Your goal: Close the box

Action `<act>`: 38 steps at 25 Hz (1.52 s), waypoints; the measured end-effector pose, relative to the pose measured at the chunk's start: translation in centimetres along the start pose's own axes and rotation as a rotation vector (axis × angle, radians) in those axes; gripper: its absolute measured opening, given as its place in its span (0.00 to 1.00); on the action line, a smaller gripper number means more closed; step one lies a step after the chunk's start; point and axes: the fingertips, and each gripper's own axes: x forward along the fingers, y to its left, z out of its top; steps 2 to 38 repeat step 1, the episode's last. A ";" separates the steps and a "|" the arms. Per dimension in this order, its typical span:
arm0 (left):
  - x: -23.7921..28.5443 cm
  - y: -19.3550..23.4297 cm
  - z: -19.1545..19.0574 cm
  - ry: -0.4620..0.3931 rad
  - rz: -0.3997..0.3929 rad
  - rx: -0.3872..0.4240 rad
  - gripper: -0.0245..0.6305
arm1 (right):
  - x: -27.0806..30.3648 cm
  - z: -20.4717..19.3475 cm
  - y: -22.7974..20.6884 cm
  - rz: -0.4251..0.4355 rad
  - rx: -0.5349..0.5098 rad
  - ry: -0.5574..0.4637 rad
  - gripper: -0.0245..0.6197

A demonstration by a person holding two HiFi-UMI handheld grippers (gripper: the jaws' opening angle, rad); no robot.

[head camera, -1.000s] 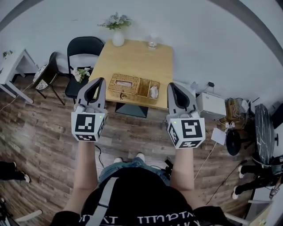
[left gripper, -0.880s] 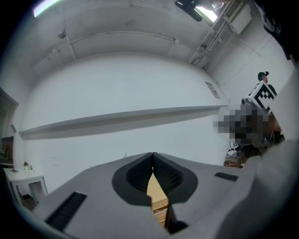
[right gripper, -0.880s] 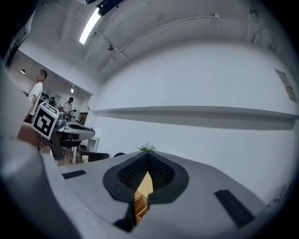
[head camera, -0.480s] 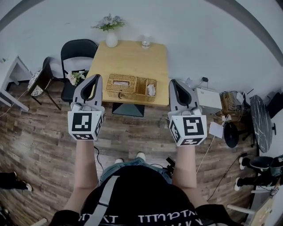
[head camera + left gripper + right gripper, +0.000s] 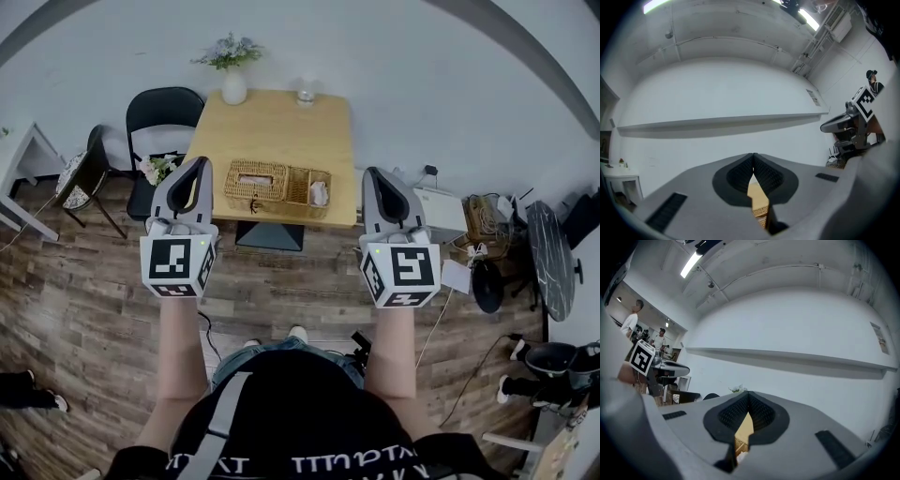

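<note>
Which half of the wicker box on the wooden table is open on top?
In the head view, the right half, holding something white; the left half is covered.

Place: plain workroom with a small dining corner | Furniture: wooden table (image 5: pixel 281 131), flower vase (image 5: pixel 233 87), black chairs (image 5: pixel 165 105) | Surfaces: plank floor (image 5: pixel 84 267), bare white wall (image 5: pixel 422 75) | Work signs: ceiling strip light (image 5: pixel 691 264), loose cables (image 5: pixel 481 217)

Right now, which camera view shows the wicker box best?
The head view: it shows the whole wicker box from above, at the near edge of the wooden table. The left gripper view catches only a sliver of the box between its jaws, and so does the right gripper view.
</note>
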 end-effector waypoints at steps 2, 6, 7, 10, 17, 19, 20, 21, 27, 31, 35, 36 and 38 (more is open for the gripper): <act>0.0 0.0 0.0 -0.001 0.002 -0.001 0.05 | -0.1 0.0 -0.1 -0.001 0.001 -0.001 0.06; 0.0 0.0 0.0 -0.001 0.002 -0.001 0.05 | -0.1 0.0 -0.1 -0.001 0.001 -0.001 0.06; 0.0 0.0 0.0 -0.001 0.002 -0.001 0.05 | -0.1 0.0 -0.1 -0.001 0.001 -0.001 0.06; 0.0 0.0 0.0 -0.001 0.002 -0.001 0.05 | -0.1 0.0 -0.1 -0.001 0.001 -0.001 0.06; 0.0 0.0 0.0 -0.001 0.002 -0.001 0.05 | -0.1 0.0 -0.1 -0.001 0.001 -0.001 0.06; 0.0 0.0 0.0 -0.001 0.002 -0.001 0.05 | -0.1 0.0 -0.1 -0.001 0.001 -0.001 0.06; 0.0 0.0 0.0 -0.001 0.002 -0.001 0.05 | -0.1 0.0 -0.1 -0.001 0.001 -0.001 0.06; 0.0 0.0 0.0 -0.001 0.002 -0.001 0.05 | -0.1 0.0 -0.1 -0.001 0.001 -0.001 0.06; 0.0 0.0 0.0 -0.001 0.002 -0.001 0.05 | -0.1 0.0 -0.1 -0.001 0.001 -0.001 0.06; 0.0 0.0 0.0 -0.001 0.002 -0.001 0.05 | -0.1 0.0 -0.1 -0.001 0.001 -0.001 0.06; 0.0 0.0 0.0 -0.001 0.002 -0.001 0.05 | -0.1 0.0 -0.1 -0.001 0.001 -0.001 0.06; 0.0 0.0 0.0 -0.001 0.002 -0.001 0.05 | -0.1 0.0 -0.1 -0.001 0.001 -0.001 0.06; 0.0 0.0 0.0 -0.001 0.002 -0.001 0.05 | -0.1 0.0 -0.1 -0.001 0.001 -0.001 0.06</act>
